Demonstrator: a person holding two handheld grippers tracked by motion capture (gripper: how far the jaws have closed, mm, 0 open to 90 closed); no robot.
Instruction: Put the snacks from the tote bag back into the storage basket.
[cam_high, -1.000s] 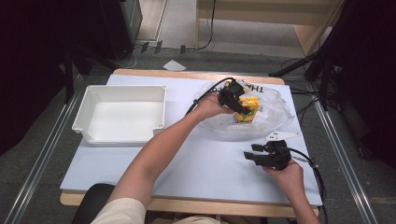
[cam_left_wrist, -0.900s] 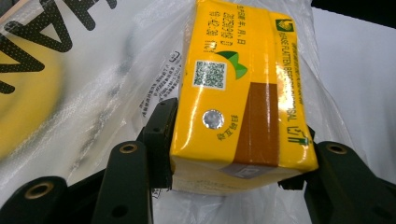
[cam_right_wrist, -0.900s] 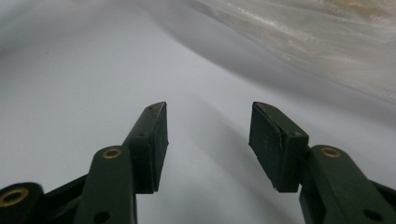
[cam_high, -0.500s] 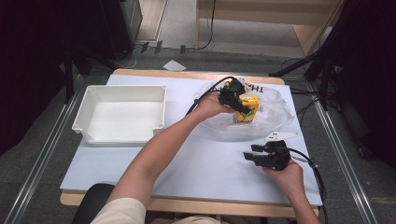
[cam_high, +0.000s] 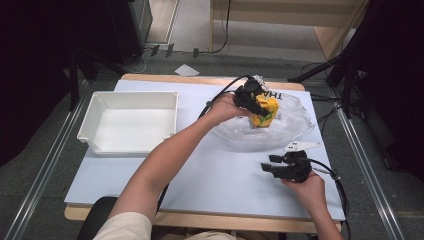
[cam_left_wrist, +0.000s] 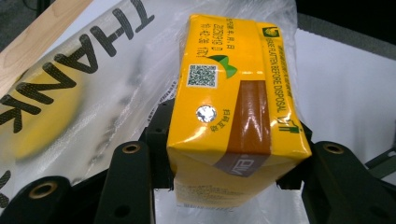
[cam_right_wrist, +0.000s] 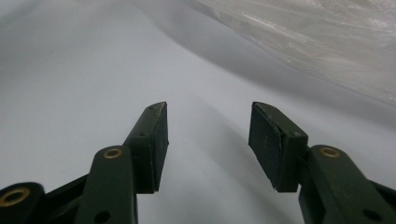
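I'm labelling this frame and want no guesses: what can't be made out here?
- Carton, left gripper view: its lower part is cut off by the bottom edge; the small print is too fine to read.
- Bag, high view: clear film, so any other contents cannot be told; its lettering is partly covered by the left gripper.
- Right gripper, right gripper view: the bag beyond is blurred.

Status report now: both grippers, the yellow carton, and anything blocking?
Left gripper shut on yellow carton, above plastic bag. Right gripper open, empty. White tray clear of path.
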